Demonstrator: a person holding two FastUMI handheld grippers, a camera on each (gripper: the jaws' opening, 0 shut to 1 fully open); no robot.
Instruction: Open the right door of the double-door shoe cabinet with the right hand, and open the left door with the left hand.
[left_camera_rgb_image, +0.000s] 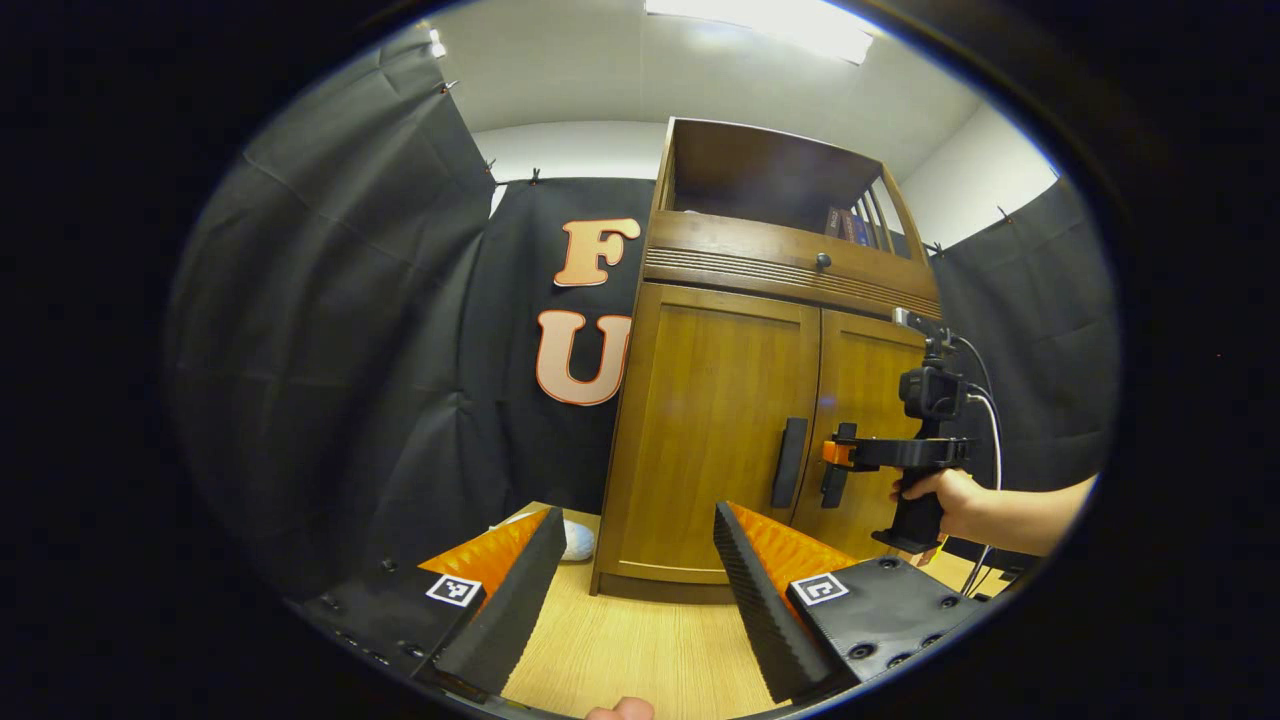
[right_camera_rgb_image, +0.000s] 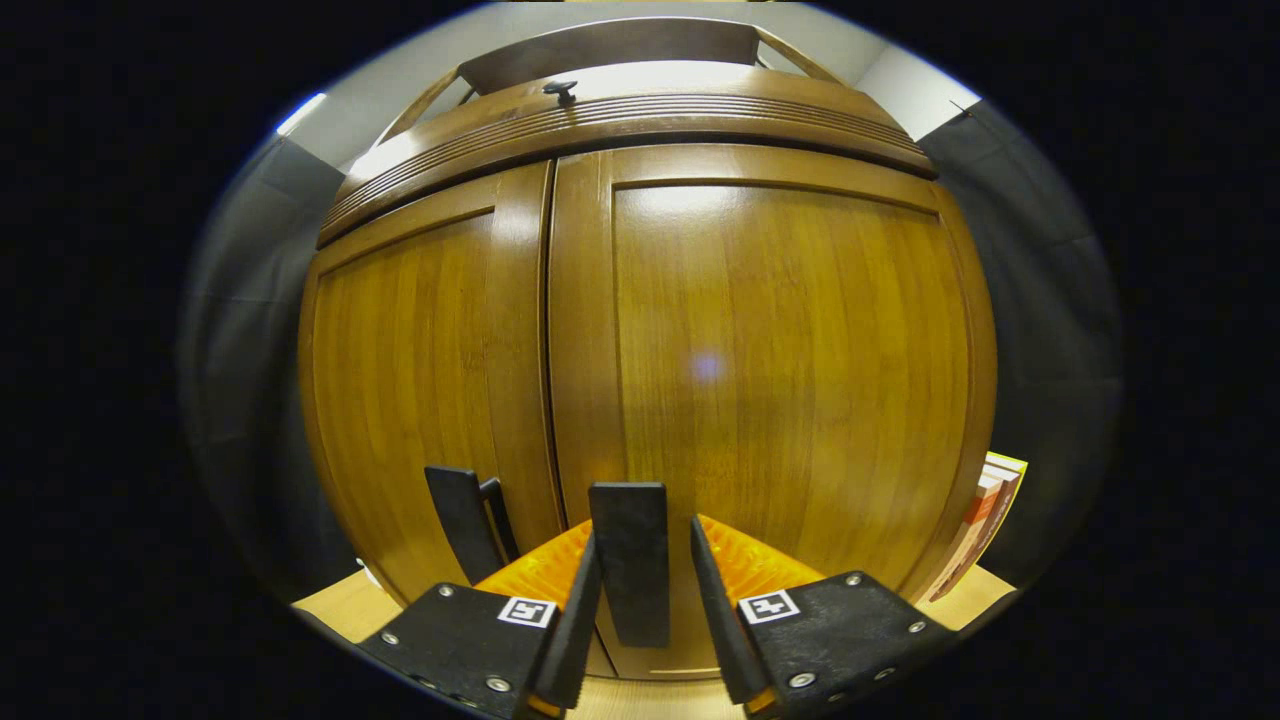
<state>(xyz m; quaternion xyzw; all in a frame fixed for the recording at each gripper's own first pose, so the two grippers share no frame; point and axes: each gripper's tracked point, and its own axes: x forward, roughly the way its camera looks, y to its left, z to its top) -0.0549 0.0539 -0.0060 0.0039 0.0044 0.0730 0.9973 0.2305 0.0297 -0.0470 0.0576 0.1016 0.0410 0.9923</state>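
Observation:
The wooden shoe cabinet (left_camera_rgb_image: 700, 420) stands with both doors closed. In the left gripper view my left gripper (left_camera_rgb_image: 635, 520) is open and wide, low and well short of the left door (left_camera_rgb_image: 715, 400) and its dark vertical handle (left_camera_rgb_image: 789, 462). Farther right, a hand (left_camera_rgb_image: 950, 500) holds my right gripper (left_camera_rgb_image: 835, 453) at the right door's handle (left_camera_rgb_image: 833, 490). In the right gripper view my right gripper (right_camera_rgb_image: 643, 535) straddles the right door's handle (right_camera_rgb_image: 630, 560). The left finger lies against it and a narrow gap shows at the right finger. The left door's handle (right_camera_rgb_image: 460, 520) is just beside.
A drawer with a small knob (left_camera_rgb_image: 823, 261) sits above the doors, with books (left_camera_rgb_image: 850, 225) on the open shelf on top. A white object (left_camera_rgb_image: 578, 540) lies on the wooden floor (left_camera_rgb_image: 640, 640) left of the cabinet. Stacked books (right_camera_rgb_image: 985, 520) lean at its right side.

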